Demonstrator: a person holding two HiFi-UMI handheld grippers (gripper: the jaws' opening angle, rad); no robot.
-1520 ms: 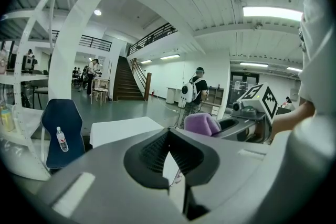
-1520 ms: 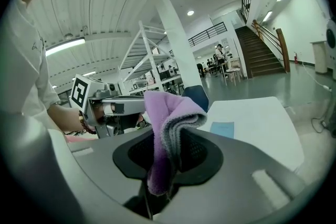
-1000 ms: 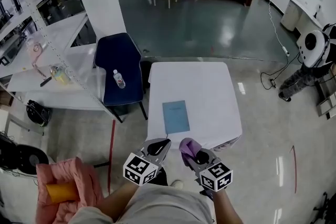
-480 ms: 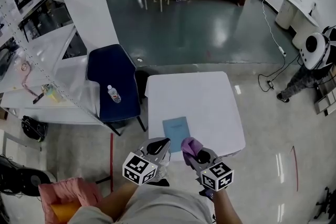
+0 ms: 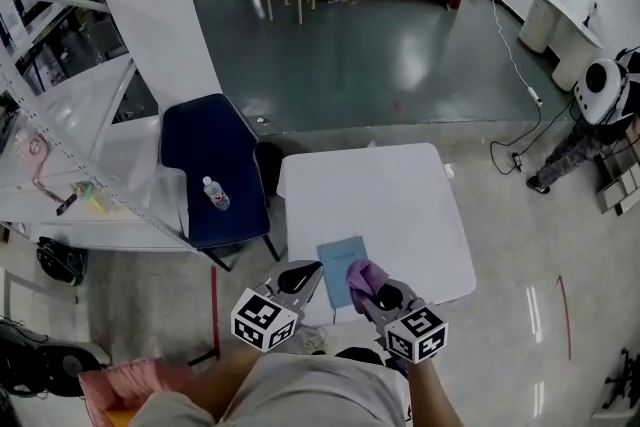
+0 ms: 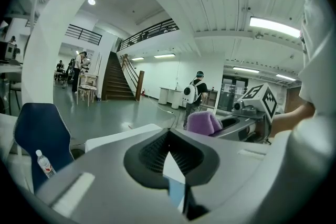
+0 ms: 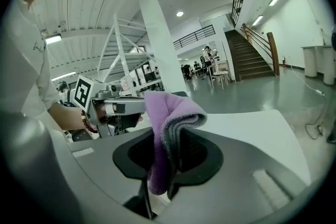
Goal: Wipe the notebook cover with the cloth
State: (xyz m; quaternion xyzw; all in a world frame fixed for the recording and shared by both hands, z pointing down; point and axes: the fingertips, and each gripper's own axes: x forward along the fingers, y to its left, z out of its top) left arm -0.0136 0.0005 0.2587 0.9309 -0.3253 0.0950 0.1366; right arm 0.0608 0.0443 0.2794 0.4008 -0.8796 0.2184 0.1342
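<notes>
- I am clenching my right tongs [image 5: 372, 290] on the folded purple cloth [image 5: 360, 273], which is sticking up between the jaws.
- I am holding my left tongs [image 5: 310, 269] clenched on nothing, tips together, at the cloth's 9 o'clock.
- The blue notebook [image 5: 335, 260] is lying flat near the counter's [image 5: 400, 195] 6 o'clock edge, and the cloth is overlapping its 4 o'clock corner in the head view.

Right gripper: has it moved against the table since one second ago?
Yes. The right gripper came forward over the near edge of the table; its cloth overlaps the notebook.
</notes>
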